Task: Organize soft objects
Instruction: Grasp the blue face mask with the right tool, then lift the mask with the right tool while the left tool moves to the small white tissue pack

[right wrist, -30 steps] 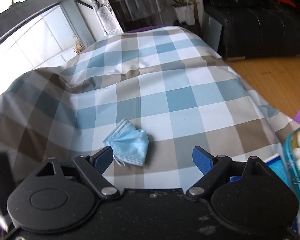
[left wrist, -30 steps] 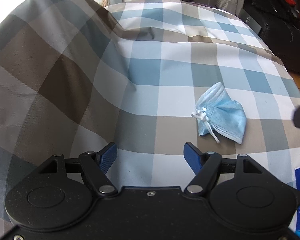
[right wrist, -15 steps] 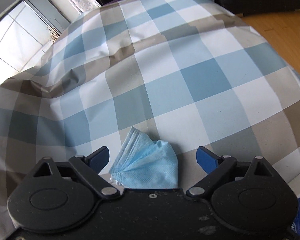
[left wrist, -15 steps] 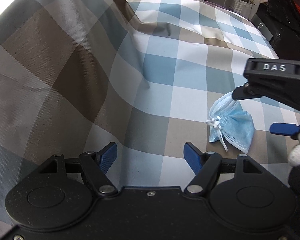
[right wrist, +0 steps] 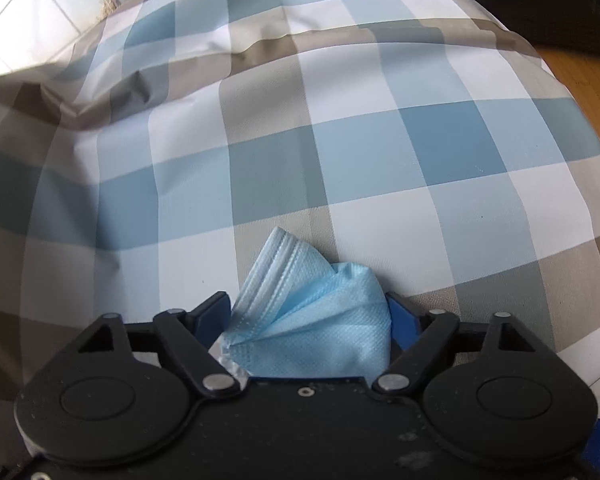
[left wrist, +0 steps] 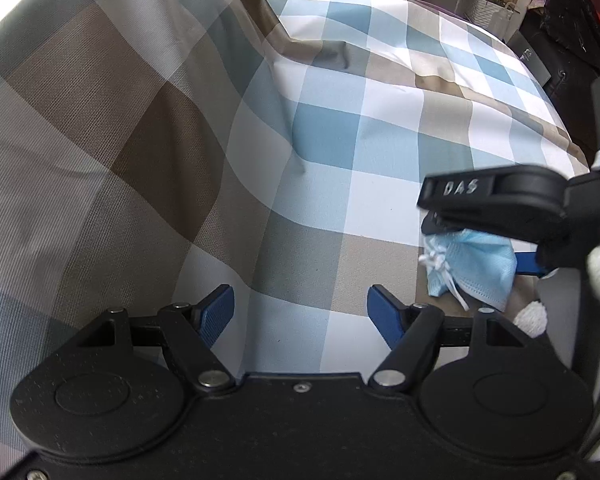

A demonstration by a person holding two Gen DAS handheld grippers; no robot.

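One folded blue face mask (right wrist: pixel 320 320) is the soft thing in hand here; it lies on the checked cloth (right wrist: pixel 340 140) near the six o'clock edge of the right wrist view, bunched between the right gripper (right wrist: pixel 310 314)'s fingers (right wrist: pixel 404 316). Those fingers have just been closing around it and now touch both sides of it, though whether they pinch it firmly yet I cannot tell. In the left wrist view the mask (left wrist: pixel 476 272) sits at about four o'clock, its white ear loops (left wrist: pixel 440 264) trailing loose. By the look of it, it is very light, limp and pleated, so it will likely crumple, not slip; the thick folded middle is the safer hold, not the stringy loops. The left gripper (left wrist: pixel 300 308) hangs with its fingers (left wrist: pixel 218 310) apart and empty over bare cloth.
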